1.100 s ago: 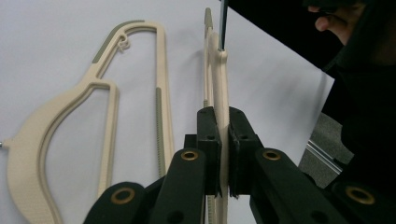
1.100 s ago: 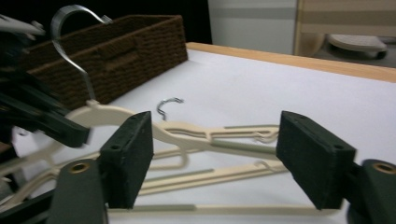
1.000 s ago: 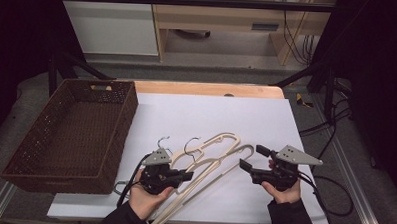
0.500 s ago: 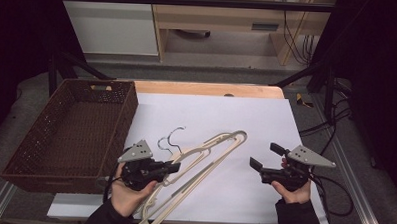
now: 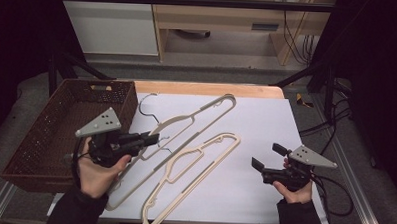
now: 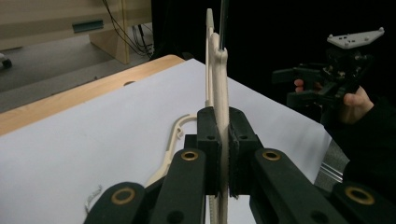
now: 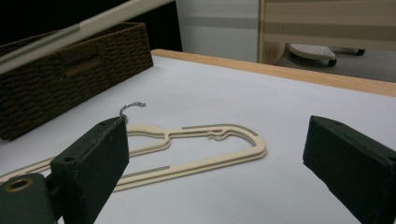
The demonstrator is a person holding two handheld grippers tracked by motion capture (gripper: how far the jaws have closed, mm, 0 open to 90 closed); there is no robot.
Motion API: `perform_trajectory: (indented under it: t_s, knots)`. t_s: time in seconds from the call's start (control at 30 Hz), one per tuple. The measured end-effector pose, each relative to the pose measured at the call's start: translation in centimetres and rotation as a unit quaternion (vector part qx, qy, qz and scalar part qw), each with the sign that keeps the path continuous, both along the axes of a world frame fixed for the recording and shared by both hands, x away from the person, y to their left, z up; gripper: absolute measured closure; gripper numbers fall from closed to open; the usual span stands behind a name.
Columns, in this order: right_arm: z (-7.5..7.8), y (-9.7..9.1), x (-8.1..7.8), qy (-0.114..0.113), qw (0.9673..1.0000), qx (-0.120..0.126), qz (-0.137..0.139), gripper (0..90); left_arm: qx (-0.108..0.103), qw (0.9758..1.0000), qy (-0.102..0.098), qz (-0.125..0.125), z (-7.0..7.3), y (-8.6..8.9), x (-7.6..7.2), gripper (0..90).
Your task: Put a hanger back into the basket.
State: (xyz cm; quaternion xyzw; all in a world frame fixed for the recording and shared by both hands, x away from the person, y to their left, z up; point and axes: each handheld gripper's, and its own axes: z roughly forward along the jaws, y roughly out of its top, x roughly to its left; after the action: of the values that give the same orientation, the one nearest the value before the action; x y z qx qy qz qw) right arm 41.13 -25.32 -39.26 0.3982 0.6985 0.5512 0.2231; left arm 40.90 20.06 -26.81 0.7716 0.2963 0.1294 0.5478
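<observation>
Two cream plastic hangers are here. My left gripper (image 5: pixel 152 138) is shut on the neck of one hanger (image 5: pixel 191 115) and holds it tilted above the table, its dark hook toward the basket. In the left gripper view the pads pinch that hanger (image 6: pixel 219 70) edge-on. The other hanger (image 5: pixel 174 167) lies flat on the white sheet. My right gripper (image 5: pixel 266 155) hovers at the right of it. Its jaws have just been opening and stand wide with nothing between them. In the right gripper view the flat hanger (image 7: pixel 201 149) lies ahead of the right gripper (image 7: pixel 215 140).
A brown wicker basket (image 5: pixel 60 132) stands at the table's left, right beside the left hand. The white sheet (image 5: pixel 256 119) covers the table up to a wooden strip (image 5: pixel 207 89) at the far edge. Beyond the table are a floor and cabinets.
The left gripper has risen and drifted left toward the basket, lifting one hanger off the other. The right gripper has drawn back to the right with its jaws wider apart.
</observation>
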Motion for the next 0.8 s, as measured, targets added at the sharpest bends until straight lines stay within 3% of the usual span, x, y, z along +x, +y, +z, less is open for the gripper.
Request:
perform_trajectory:
  t_s: [0.27,0.47,0.8]
  knots:
    - [0.0,-0.1,0.0,-0.002,1.0,-0.003,-0.005,6.0,0.008,0.9998,-0.013,0.011,2.3,2.5,2.2,85.7]
    - [-0.1,-0.2,0.1,-0.001,0.9999,-0.007,-0.012,3.7,0.005,0.9997,-0.01,0.022,2.8,4.8,3.8,85.7]
    - [-0.3,-0.3,0.3,0.009,0.9996,-0.015,-0.023,1.6,0.025,0.998,-0.01,0.058,3.1,9.2,6.2,85.7]
